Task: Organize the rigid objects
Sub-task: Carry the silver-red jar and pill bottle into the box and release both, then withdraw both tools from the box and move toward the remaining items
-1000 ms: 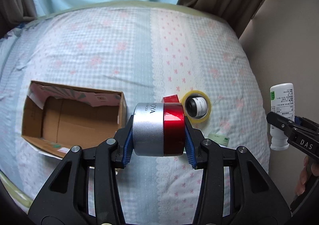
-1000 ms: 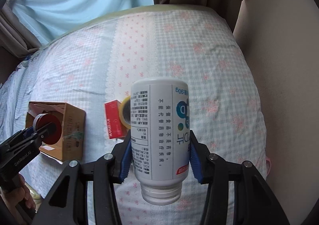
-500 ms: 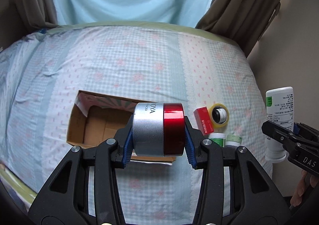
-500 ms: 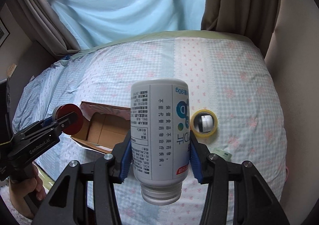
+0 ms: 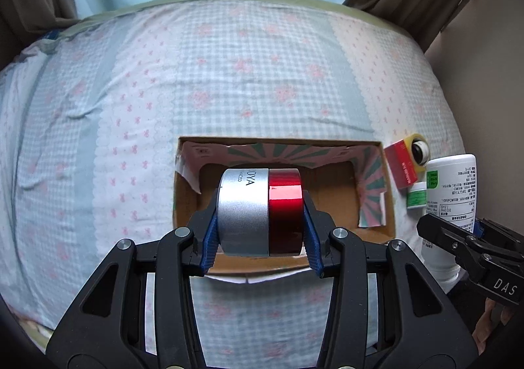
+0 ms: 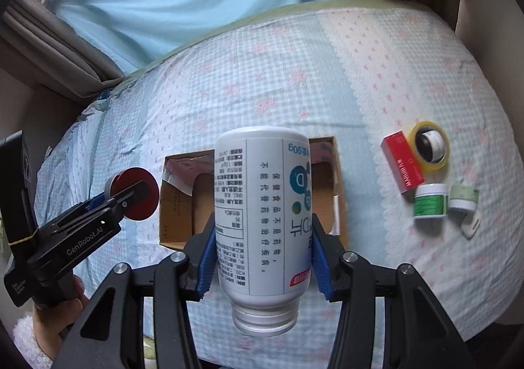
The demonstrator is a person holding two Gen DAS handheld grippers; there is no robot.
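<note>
My left gripper (image 5: 260,238) is shut on a silver and red round jar (image 5: 258,210) and holds it over the open cardboard box (image 5: 388,192). It also shows in the right wrist view (image 6: 131,193), left of the box (image 6: 170,205). My right gripper (image 6: 263,257) is shut on a white bottle (image 6: 262,221), held upside down with its cap towards me, in front of the box. The bottle shows at the right edge of the left wrist view (image 5: 455,192).
On the checked bedsheet right of the box lie a red carton (image 6: 402,162), a yellow tape roll (image 6: 429,146), a green-labelled jar (image 6: 429,202), a pale green jar (image 6: 463,197) and a small white piece (image 6: 470,226). Curtains hang behind the bed.
Both grippers have moved left towards the box. The red and silver jar now hangs over the box opening, and the white bottle is in front of the box.
</note>
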